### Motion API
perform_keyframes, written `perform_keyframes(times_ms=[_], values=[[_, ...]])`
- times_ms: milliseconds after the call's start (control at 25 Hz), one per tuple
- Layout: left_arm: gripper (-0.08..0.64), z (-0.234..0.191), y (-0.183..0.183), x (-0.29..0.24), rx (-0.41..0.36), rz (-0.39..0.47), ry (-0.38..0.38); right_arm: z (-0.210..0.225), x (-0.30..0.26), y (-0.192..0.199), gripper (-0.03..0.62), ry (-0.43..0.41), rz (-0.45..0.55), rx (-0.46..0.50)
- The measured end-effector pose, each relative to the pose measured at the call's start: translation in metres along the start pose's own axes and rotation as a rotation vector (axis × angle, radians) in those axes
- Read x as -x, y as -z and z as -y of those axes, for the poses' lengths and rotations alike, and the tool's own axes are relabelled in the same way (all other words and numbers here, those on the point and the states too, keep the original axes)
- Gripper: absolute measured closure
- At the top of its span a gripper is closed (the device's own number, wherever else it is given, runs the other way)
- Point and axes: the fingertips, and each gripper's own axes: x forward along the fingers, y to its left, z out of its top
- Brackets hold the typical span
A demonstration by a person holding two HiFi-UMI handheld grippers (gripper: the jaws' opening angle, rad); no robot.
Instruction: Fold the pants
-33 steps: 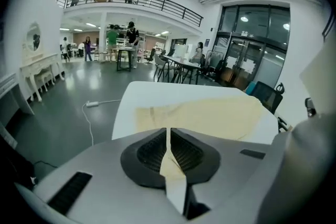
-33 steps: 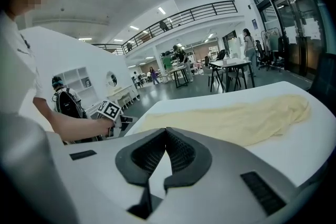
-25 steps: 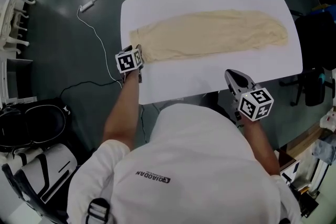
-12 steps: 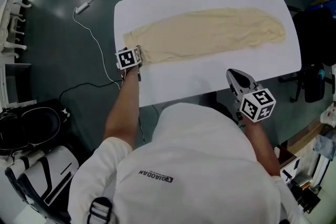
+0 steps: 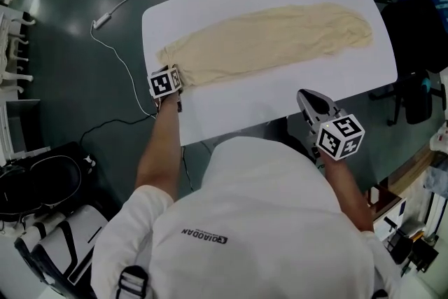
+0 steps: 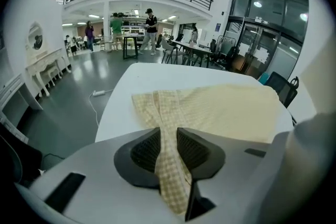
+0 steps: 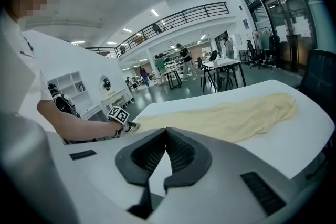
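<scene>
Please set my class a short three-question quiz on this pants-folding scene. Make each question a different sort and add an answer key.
1. True or false: the pants lie in a heap on the floor.
2. What is the left gripper holding? A) a cable B) one end of the pants C) nothing
3. In one word, what is between the right gripper's jaws?

Key
1. False: they lie stretched out on the white table.
2. B: its jaws have just been closing and now pinch the fabric between them.
3. Nothing: the jaws are together and empty.
</scene>
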Motion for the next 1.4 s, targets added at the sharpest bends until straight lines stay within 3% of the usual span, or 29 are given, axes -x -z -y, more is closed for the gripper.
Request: perform_keyframes(times_ms=[160, 640, 920, 1400], values=[[0.493, 0.002, 0.001, -0.003, 0.024, -0.022, 0.075, 0.0, 0.011, 0.005, 0.574, 0.029, 0.021, -0.01], [0.5, 0.032, -0.03, 0.035, 0.017, 0.045, 0.186, 0.012, 0.063, 0.015, 0.574, 0.14, 0.123, -0.094], [0.5, 0.097, -0.061, 0.079, 0.125, 0.13, 0.336, 0.035, 0.085, 0.01, 0.574, 0.119, 0.171, -0.119], [0.5, 0.212, -0.095, 0.107, 0.036, 0.199, 0.365, 0.094, 0.158, 0.027, 0.574, 0.097, 0.244, -0.178]])
